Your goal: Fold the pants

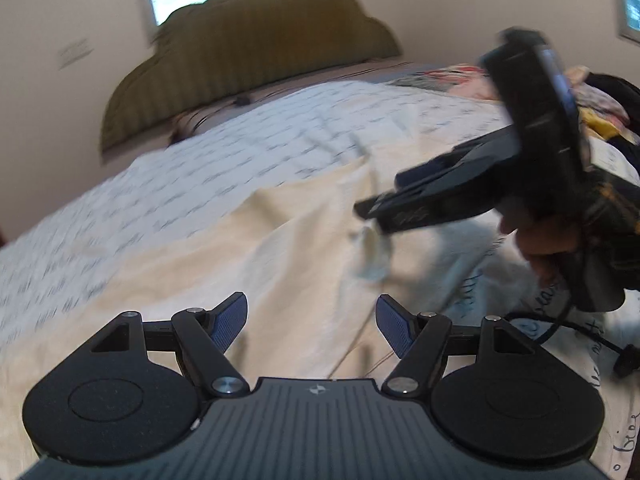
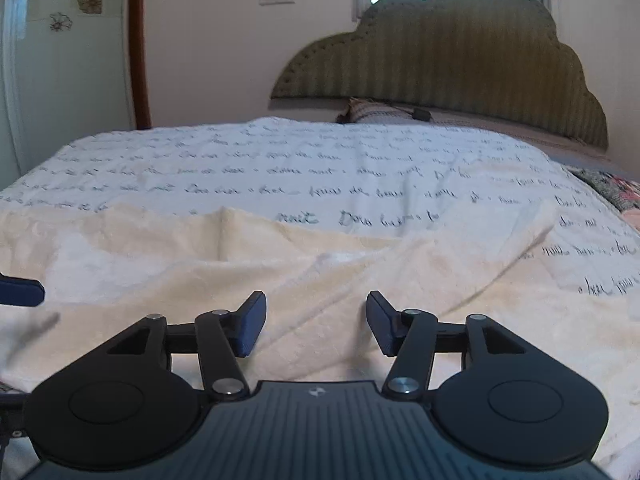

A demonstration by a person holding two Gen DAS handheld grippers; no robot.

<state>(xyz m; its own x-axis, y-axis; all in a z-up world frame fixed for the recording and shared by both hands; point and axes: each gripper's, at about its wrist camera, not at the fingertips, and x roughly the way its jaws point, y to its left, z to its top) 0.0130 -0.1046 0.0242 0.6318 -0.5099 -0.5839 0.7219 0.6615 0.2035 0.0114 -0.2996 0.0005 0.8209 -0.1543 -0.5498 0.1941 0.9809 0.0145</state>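
Cream-coloured pants (image 1: 240, 248) lie spread on the bed, rumpled with long creases; they fill the near half of the right wrist view (image 2: 320, 272). My left gripper (image 1: 311, 322) is open and empty, low over the cloth. My right gripper (image 2: 316, 322) is open and empty just above the pants. In the left wrist view the right gripper (image 1: 366, 210) hangs at the right, held by a hand, fingertips close to a small bunched fold of cloth (image 1: 370, 252); blur hides its jaw state there. One left fingertip (image 2: 22, 292) shows at the right wrist view's left edge.
The bed has a white sheet with handwritten script (image 2: 320, 168). A padded green headboard (image 2: 460, 60) and a pillow (image 2: 372, 112) are at the far end. A pile of patterned clothes (image 1: 592, 96) lies at right. A black cable (image 1: 560, 328) trails on the sheet.
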